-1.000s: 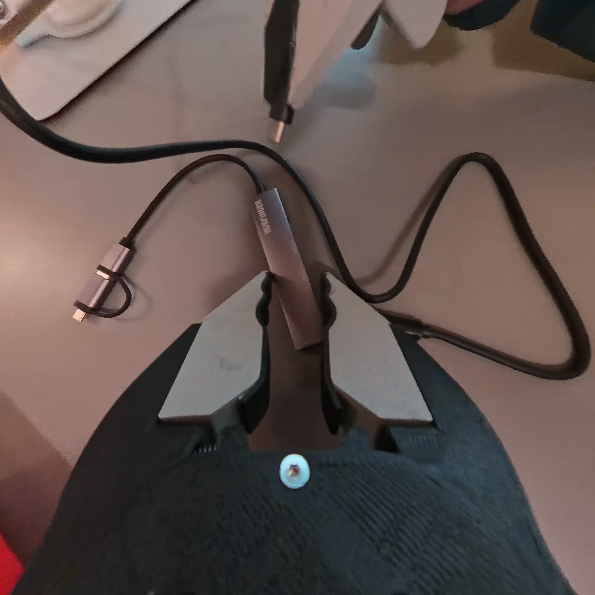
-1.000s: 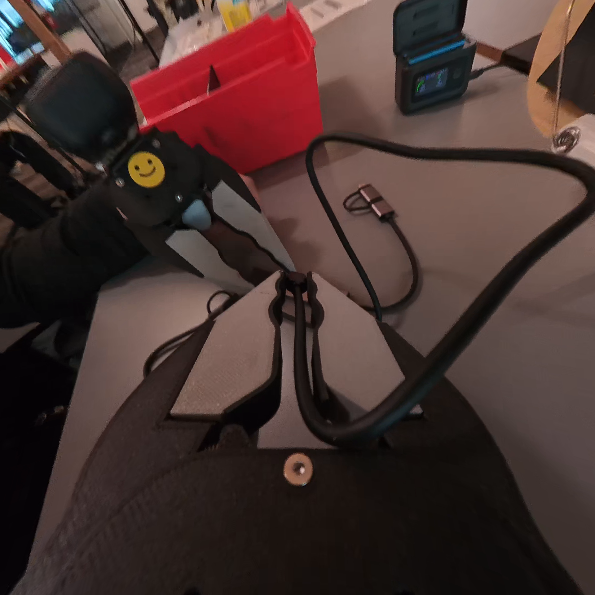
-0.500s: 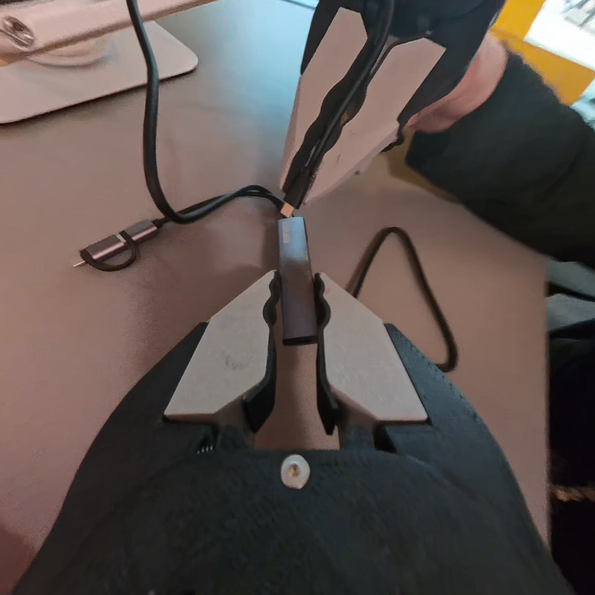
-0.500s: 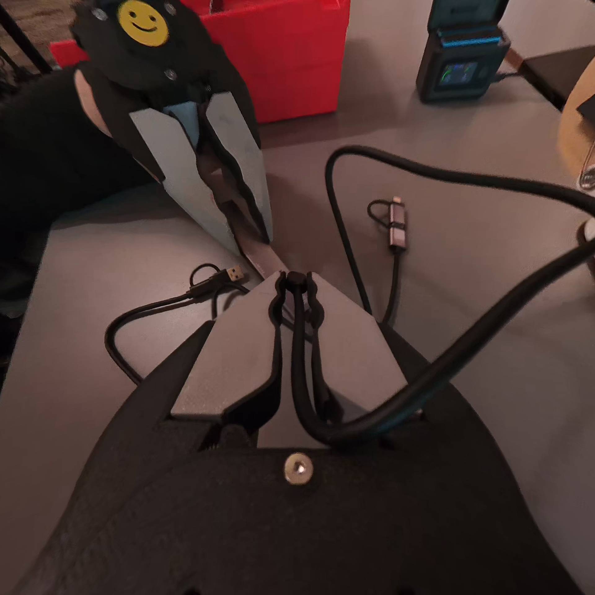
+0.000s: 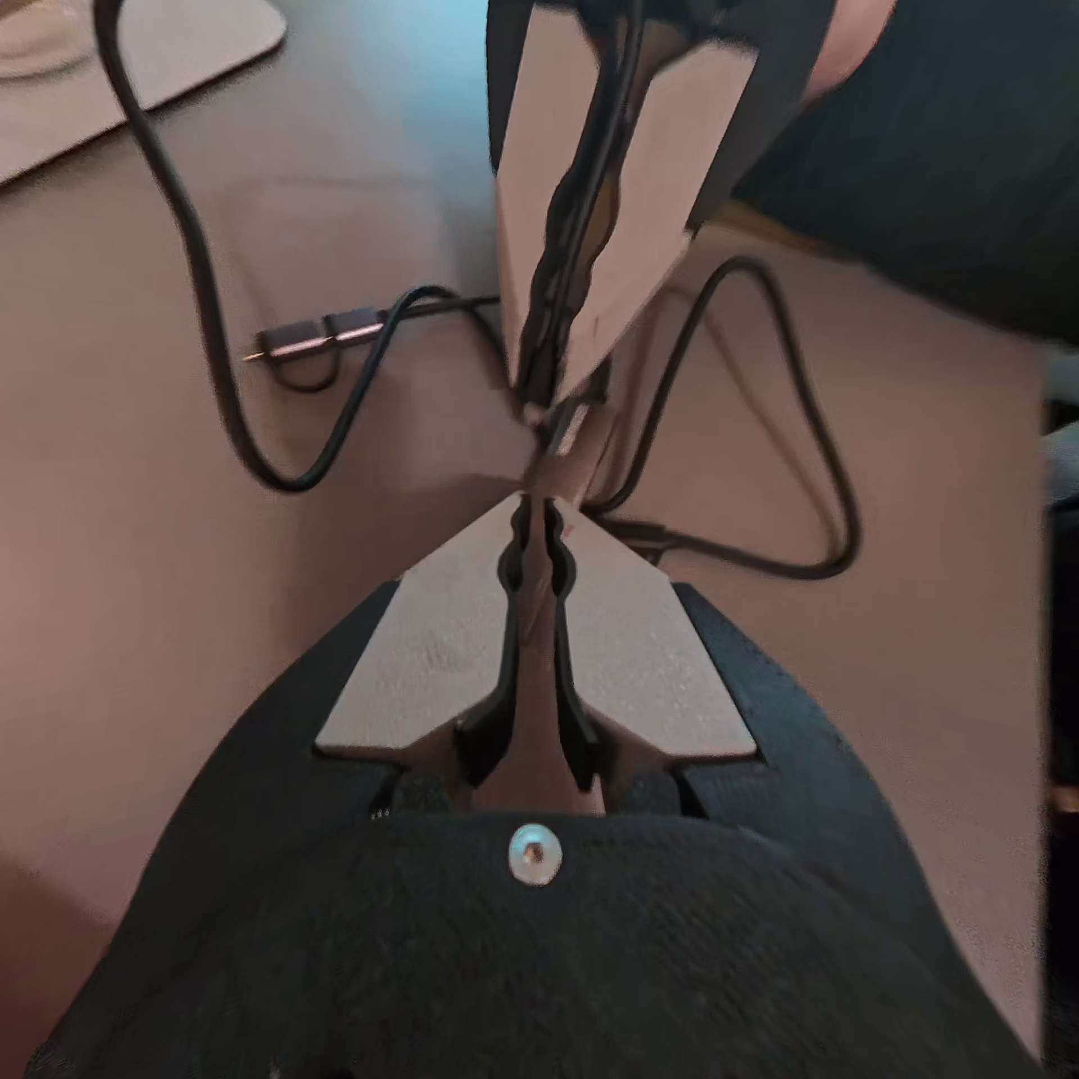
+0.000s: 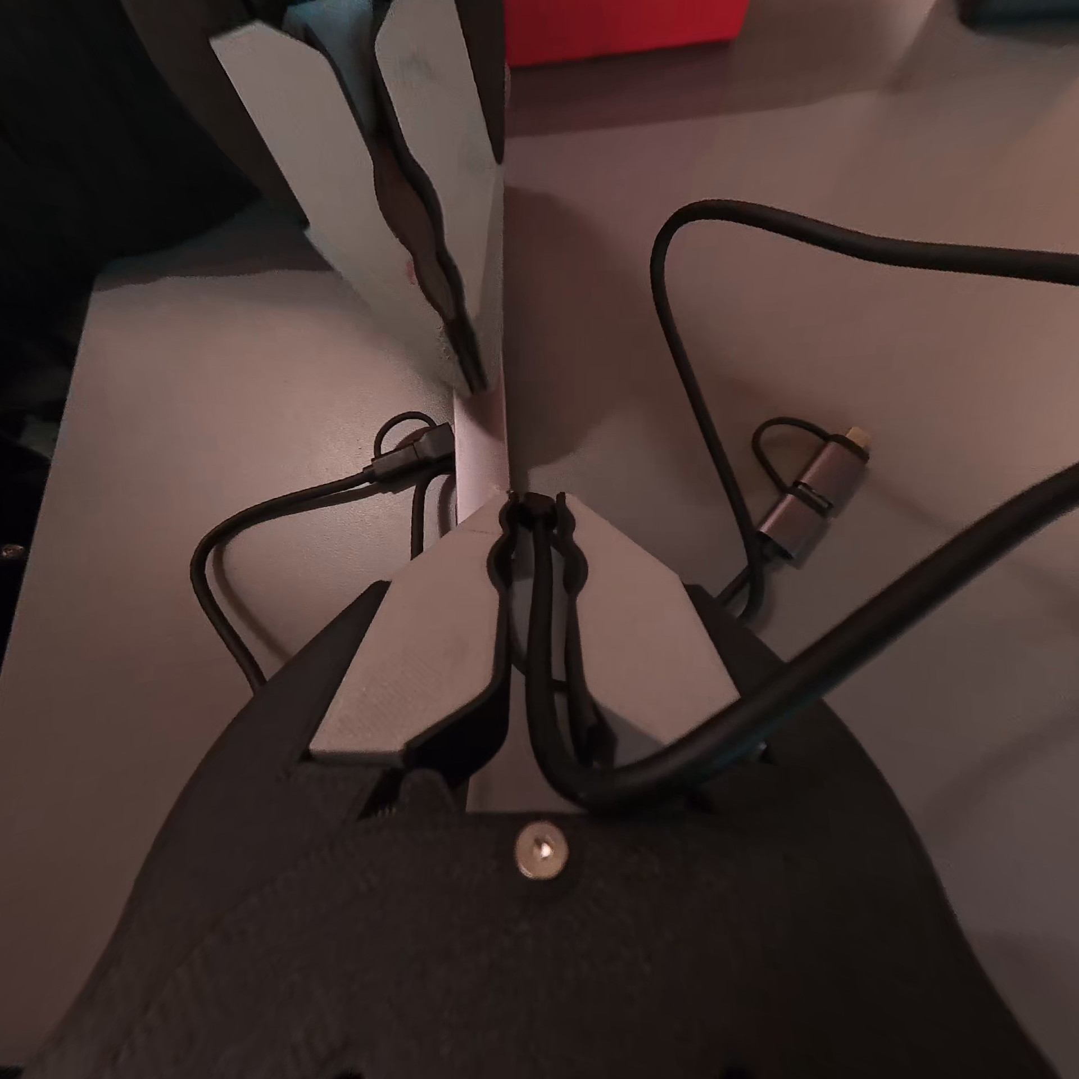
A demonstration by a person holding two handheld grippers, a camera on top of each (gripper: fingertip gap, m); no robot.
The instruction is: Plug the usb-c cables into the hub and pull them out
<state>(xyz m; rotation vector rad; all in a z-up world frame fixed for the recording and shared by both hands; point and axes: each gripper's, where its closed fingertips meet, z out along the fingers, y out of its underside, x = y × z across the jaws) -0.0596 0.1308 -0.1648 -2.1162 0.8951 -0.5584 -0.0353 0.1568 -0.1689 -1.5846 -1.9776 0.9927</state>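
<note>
My left gripper [image 5: 537, 507] is shut on the slim grey hub [image 5: 553, 472], held edge-on above the table. My right gripper [image 5: 540, 400] comes in from above, shut on a black usb-c cable [image 5: 175, 204] just behind its plug. The plug meets the hub's far end; blur hides whether it is seated. In the right wrist view my right gripper [image 6: 534, 499] pinches the cable [image 6: 876, 584], with the hub [image 6: 479, 455] as a pale bar running up to the left gripper [image 6: 470, 379]. The plug is hidden by my fingertips.
The hub's own lead ends in a grey adapter plug [image 5: 321, 341] lying on the table, also in the right wrist view [image 6: 811, 502]. A second thin black cable with a plug [image 6: 414, 449] lies left. A red bin [image 6: 619, 29] stands behind. A pale flat base [image 5: 117, 58] is far left. There is about 4 cm between the tips of the two grippers.
The two grippers have closed in tip to tip. The hub has turned edge-on in my left gripper, and the cable's plug has come from beside the hub to its end.
</note>
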